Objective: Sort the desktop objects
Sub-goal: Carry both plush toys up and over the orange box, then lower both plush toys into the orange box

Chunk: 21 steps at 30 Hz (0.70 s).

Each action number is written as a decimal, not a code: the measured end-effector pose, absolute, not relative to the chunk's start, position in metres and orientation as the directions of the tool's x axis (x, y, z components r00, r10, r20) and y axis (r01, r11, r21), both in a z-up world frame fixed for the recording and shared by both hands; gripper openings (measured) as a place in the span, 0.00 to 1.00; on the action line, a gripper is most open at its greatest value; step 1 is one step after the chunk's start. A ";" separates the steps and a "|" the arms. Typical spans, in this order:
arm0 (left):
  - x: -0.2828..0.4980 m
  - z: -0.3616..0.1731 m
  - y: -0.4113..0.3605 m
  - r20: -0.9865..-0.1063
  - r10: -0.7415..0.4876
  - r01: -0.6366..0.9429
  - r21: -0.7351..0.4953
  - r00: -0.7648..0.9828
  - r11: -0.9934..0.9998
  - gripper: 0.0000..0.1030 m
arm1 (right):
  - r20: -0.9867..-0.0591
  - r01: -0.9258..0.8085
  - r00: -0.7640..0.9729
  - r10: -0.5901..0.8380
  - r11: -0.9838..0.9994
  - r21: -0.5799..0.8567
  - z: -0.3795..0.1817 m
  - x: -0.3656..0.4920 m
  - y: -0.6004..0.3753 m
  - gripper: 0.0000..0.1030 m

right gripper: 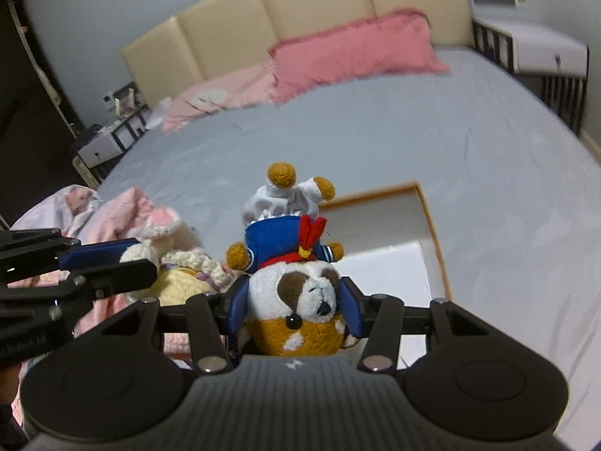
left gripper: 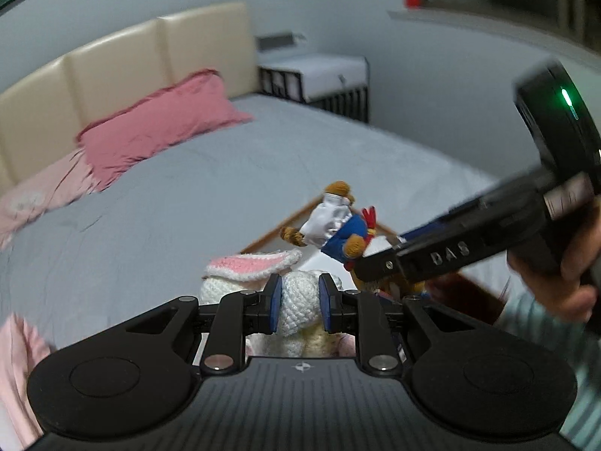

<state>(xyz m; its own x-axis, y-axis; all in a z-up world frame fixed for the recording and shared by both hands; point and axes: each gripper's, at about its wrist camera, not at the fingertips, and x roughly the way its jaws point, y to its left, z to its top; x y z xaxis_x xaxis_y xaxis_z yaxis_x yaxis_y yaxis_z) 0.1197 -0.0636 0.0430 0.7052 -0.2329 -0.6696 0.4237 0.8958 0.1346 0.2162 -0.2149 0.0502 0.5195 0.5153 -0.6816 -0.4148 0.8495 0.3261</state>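
Note:
My left gripper (left gripper: pixel 299 302) is shut on a white crocheted bunny (left gripper: pixel 300 308) with pink-lined ears, held in the air above the bed. My right gripper (right gripper: pixel 295 306) is shut on the head of a brown-and-white plush dog (right gripper: pixel 296 293) in a blue sailor suit, which hangs upside down with its feet up. The dog (left gripper: pixel 330 227) also shows in the left wrist view, held by the right gripper (left gripper: pixel 379 263) at the right. The bunny (right gripper: pixel 176 263) shows at the left of the right wrist view, between the left gripper's fingers (right gripper: pixel 97 255).
Below lies a white tabletop with a wooden rim (right gripper: pixel 432 221) set on a grey bed (right gripper: pixel 375 131). Pink pillows (right gripper: pixel 357 49) and a beige headboard (right gripper: pixel 300 11) are behind. Pink bedding (right gripper: pixel 109 210) lies at the left. Nightstands (right gripper: pixel 544 45) flank the bed.

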 end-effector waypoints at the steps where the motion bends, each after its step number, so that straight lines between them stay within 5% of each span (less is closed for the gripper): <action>1: 0.127 0.033 -0.071 -0.688 -0.229 0.443 0.150 0.689 0.884 0.23 | -0.700 -0.405 0.500 0.509 0.852 0.330 0.043 0.222 -0.216 0.51; 9: 0.155 -0.028 -0.083 -0.772 -0.276 0.582 0.145 0.572 0.800 0.23 | -0.819 -0.378 0.358 0.449 0.871 0.313 -0.014 0.253 -0.206 0.51; 21: 0.158 -0.050 -0.080 -0.808 -0.324 0.695 0.140 0.491 0.705 0.23 | -0.885 -0.389 0.266 0.383 0.882 0.265 -0.042 0.276 -0.189 0.51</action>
<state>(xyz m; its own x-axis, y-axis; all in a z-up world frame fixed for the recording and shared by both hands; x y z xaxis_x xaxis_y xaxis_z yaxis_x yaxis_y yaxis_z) 0.1579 -0.0804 -0.0499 0.4913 -0.3243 -0.8083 0.6952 0.7051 0.1397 0.2757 -0.1889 -0.0420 0.2659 0.3830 -0.8846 -0.3892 0.8822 0.2650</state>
